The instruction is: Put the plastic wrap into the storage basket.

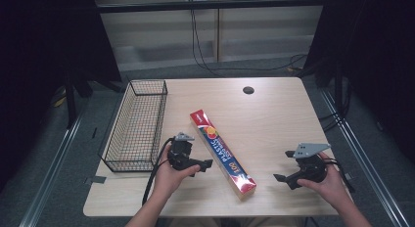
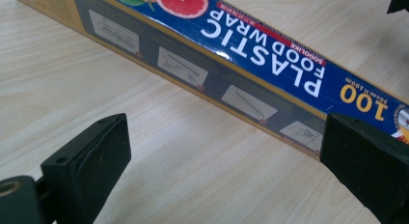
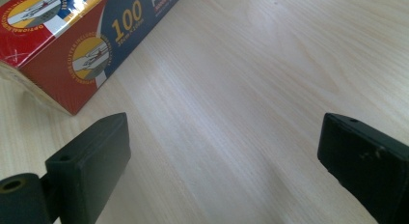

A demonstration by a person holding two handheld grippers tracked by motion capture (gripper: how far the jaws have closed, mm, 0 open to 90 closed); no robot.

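table [image 1: 274,114]: one, pale wood, carrying everything in reach.
wire basket [image 1: 137,126]: one, black mesh, nothing visible in it, standing along the table's left edge.
plastic wrap box [image 1: 222,152]: one long carton, lying flat and slantwise near the middle of the table, between the two hands – apart from the basket.
left gripper [image 1: 205,166]: one, held low just beside the box's left long side; in the left gripper view its jaws stood wide apart with bare table between them and the box's side panel [image 2: 202,74] just ahead, not touched.
right gripper [image 1: 281,178]: one, held near the table's right edge, well apart from the box; in the right gripper view its jaws stood wide apart over bare table, with the box's red end [image 3: 67,55] off to one side.
risk, judged: the box was long and light, so a pinch near one end could let it swing or droop – and a sideways nudge from a jaw tip could slide it instead of catching it.
risk, basket: carried slantwise, the carton could catch on the wire rim.
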